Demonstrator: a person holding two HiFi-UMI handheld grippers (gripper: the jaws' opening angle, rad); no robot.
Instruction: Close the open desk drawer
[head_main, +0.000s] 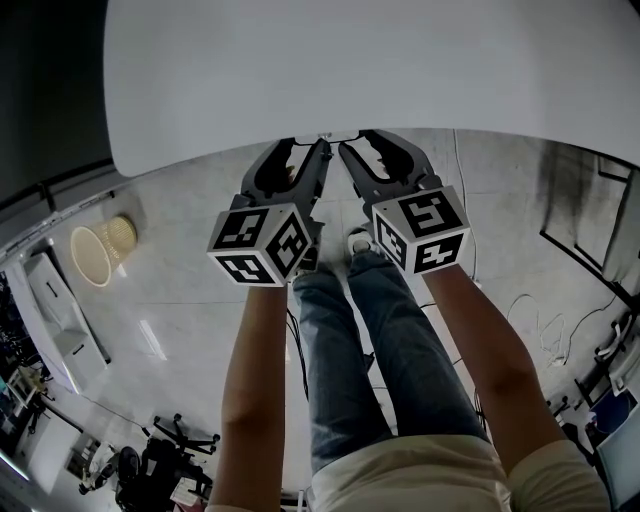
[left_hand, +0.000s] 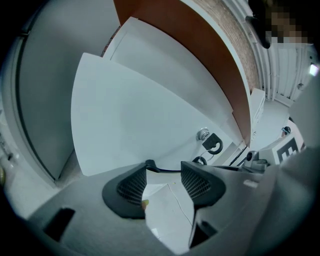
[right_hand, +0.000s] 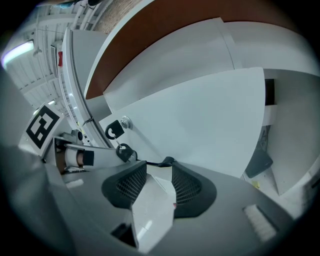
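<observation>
Desk drawer (left_hand: 150, 115): only its flat white front shows, filling the middle of both gripper views (right_hand: 200, 120). Its inside is not seen, and how far it stands out from the desk cannot be judged. In the head view the white desk top (head_main: 350, 70) covers the drawer completely and cuts off the gripper tips at its edge.

A round lock (left_hand: 203, 134) sits near one end of the front, with black-headed keys (left_hand: 214, 144) hanging from it. Any stamp on them is too small to read. A brown panel (left_hand: 185, 45) runs above the front.

The only print is the black-and-white square patterns on the gripper cubes, which are not text.

Left gripper (left_hand: 162, 180): jaws apart, with only pale floor in the gap. Its tips lie at the lower edge of the drawer front. Contact cannot be confirmed.

Right gripper (right_hand: 159, 180): jaws apart and nothing between them. Its tips are at the same lower edge, just beside the keys. Contact is likewise unclear.

In the head view the left gripper (head_main: 305, 148) and right gripper (head_main: 362, 145) sit side by side, close together, pointing under the desk edge.
</observation>
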